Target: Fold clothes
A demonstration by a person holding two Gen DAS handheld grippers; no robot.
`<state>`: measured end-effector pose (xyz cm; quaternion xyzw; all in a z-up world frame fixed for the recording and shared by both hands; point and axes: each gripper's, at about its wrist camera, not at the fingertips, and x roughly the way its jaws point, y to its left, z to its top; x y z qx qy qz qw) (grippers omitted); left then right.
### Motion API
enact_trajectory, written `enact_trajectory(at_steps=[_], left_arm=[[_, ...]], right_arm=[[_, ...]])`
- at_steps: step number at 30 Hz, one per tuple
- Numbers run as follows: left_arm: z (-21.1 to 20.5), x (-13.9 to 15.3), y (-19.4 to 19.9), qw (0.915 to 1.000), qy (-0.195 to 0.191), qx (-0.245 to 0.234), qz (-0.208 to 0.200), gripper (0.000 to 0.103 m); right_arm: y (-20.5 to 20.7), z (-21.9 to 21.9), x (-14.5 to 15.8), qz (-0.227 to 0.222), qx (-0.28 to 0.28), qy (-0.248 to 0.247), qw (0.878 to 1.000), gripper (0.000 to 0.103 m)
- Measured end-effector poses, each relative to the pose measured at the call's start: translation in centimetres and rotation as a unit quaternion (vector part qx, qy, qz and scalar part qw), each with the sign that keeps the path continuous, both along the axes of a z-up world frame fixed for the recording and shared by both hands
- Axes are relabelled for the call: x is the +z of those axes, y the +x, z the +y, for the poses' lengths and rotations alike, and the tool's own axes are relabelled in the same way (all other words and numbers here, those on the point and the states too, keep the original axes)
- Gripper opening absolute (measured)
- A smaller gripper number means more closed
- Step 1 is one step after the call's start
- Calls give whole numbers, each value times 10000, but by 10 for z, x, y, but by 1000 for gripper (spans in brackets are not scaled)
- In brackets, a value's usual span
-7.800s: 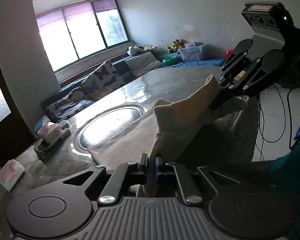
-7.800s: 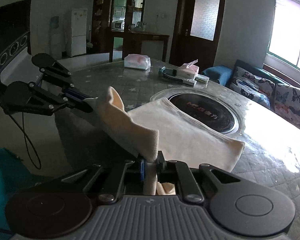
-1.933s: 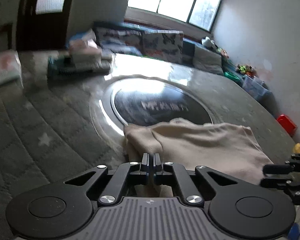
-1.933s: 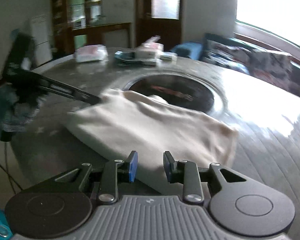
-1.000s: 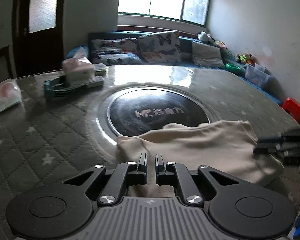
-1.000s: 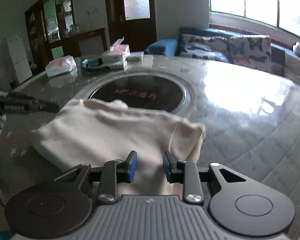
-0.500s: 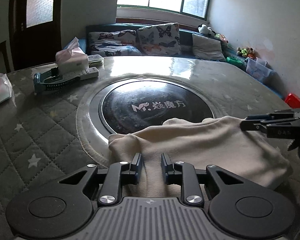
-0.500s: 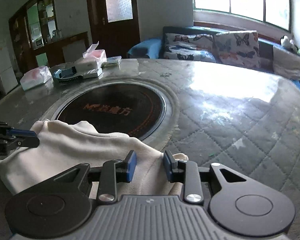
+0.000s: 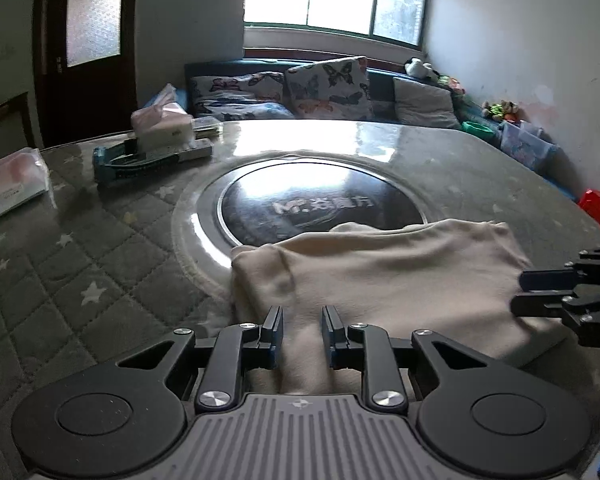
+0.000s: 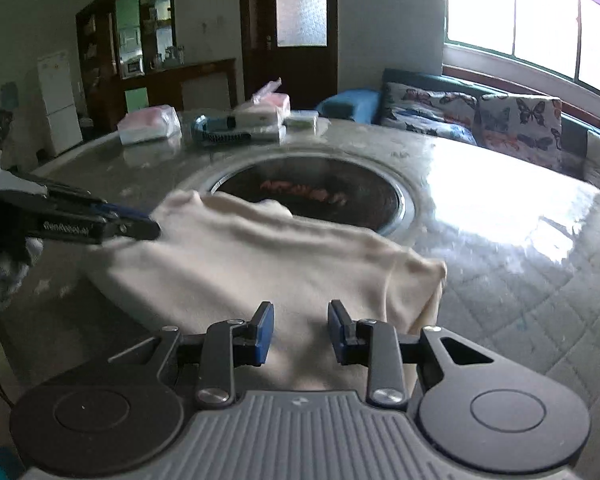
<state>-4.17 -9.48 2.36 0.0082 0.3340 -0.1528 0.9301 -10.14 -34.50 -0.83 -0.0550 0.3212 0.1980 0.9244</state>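
Observation:
A cream garment (image 9: 380, 272) lies folded flat on the round table, its far edge over the rim of the black glass disc (image 9: 320, 200). My left gripper (image 9: 301, 320) is open just over the garment's near left part, holding nothing. My right gripper (image 10: 300, 320) is open over the garment (image 10: 260, 256) near its right end, holding nothing. Each gripper shows in the other's view: the right one at the garment's right edge (image 9: 540, 292), the left one at its left corner (image 10: 140, 228).
The quilted grey table cover (image 9: 80, 264) surrounds the disc. At the table's far side sit tissue packs (image 9: 12, 184), a tissue box (image 9: 160, 124) and a teal holder (image 9: 140, 160). A sofa with butterfly cushions (image 9: 324, 88) stands behind, under the window.
Both grippers have let go of the garment, which now lies folded on the table. In the last second my left jaws opened wider and both grippers shifted a little over the cloth.

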Motion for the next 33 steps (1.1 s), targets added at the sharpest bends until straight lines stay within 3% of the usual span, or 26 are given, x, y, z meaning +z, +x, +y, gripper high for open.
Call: enact_trajectory(at_steps=[3,8,17,23,26,30,33], left_arm=[[7,-3,2,9998,-201,60,69,24],[4,-5,0,9998,-174,64,55,23],[5,-4,-2,9984,-465,139,307,21],[4,0,-4,9986,-368,194,312,23],[2,5,-9,9994,-144,231,195,25],[-1,7,-21,9995,232,205,-94,32],[0,4,-24,9993,281,206,-91,37]], right_arm=[[-1,-3,-4,-22,-27,-24,10000,29],[0,-7,-8,-23,-37,-169,9998,29],[-11,-19,-11,55,35,-195,9998,29],[-15,-23,-9,39,23,-199,9998,29],[-17,-25,-4,10,-50,-99,9999,29],[-17,-29,2,-31,-162,38,9999,29],[-13,-29,0,41,-220,-44,9997,29]])
